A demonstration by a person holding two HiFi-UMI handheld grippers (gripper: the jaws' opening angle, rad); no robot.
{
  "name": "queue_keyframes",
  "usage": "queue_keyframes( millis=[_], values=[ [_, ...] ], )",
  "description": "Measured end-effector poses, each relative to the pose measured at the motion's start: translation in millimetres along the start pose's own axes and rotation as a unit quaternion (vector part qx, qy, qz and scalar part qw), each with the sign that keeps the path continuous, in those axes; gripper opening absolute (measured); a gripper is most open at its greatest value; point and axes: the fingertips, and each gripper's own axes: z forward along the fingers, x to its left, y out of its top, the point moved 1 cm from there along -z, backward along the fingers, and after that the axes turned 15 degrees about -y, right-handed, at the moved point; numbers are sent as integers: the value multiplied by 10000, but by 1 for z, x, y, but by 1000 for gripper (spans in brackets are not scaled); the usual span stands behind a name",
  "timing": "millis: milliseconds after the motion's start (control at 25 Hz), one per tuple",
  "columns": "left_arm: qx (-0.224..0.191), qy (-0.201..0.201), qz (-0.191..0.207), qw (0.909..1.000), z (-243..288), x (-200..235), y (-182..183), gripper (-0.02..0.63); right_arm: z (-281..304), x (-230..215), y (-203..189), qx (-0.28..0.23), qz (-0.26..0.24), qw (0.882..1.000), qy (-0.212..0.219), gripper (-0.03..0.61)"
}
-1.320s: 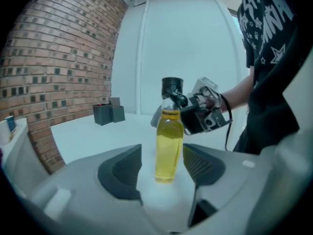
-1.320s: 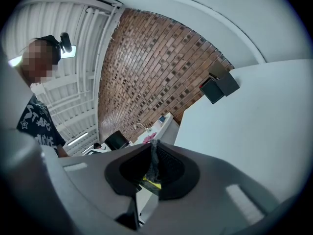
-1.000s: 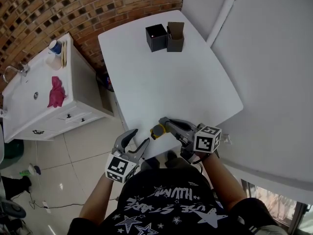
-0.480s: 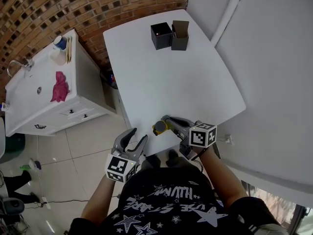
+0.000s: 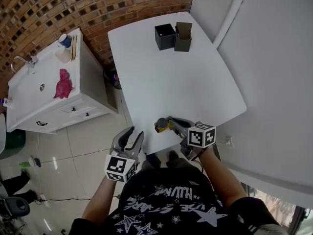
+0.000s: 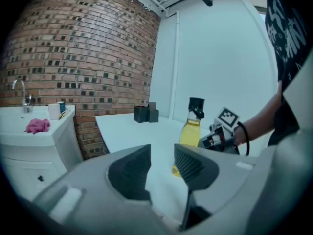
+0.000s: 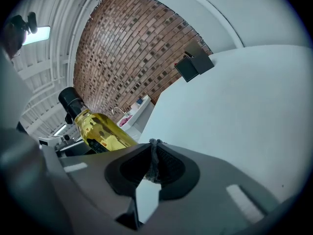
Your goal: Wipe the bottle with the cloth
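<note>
A bottle (image 5: 160, 125) of yellow liquid with a black cap stands upright near the white table's (image 5: 171, 77) front edge; it also shows as the bottle (image 6: 190, 131) and the bottle (image 7: 100, 129). My right gripper (image 5: 170, 123) is just right of it, shut, and the bottle is beside its jaws, not between them (image 7: 153, 148). A thin grey frayed strip shows between its pads. My left gripper (image 5: 134, 134) hangs off the table's front-left edge over the floor. Its jaws are closing with nothing between them (image 6: 162, 153). A pink cloth (image 5: 63, 83) lies on the sink counter, far from both grippers.
A white sink cabinet (image 5: 46, 114) with a faucet (image 5: 24, 60) and a cup (image 5: 64, 39) stands left of the table. A black box (image 5: 165, 36) and a brown box (image 5: 183, 36) sit at the table's far end. Brick wall behind; white wall at right.
The left gripper's jaws have narrowed. The right gripper and the bottle stay together at the table's front edge, while the head view has shifted a little.
</note>
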Motion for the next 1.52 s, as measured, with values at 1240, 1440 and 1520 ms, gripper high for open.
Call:
queue_keyframes(
  millis=[1240,1440,1520],
  values=[
    [-1370,986,577,9840,-18,-24,128,2,-137,99,113,-3021,-2489,9176,-692,34],
    [-1257,895,729,9853,-14,-32,126,3,-138,96,110,-2978,-2458,9200,-672,34],
    [-1209,846,802,9858,-13,-32,121,3,-138,94,110,-2976,-2448,9204,-665,34]
  ],
)
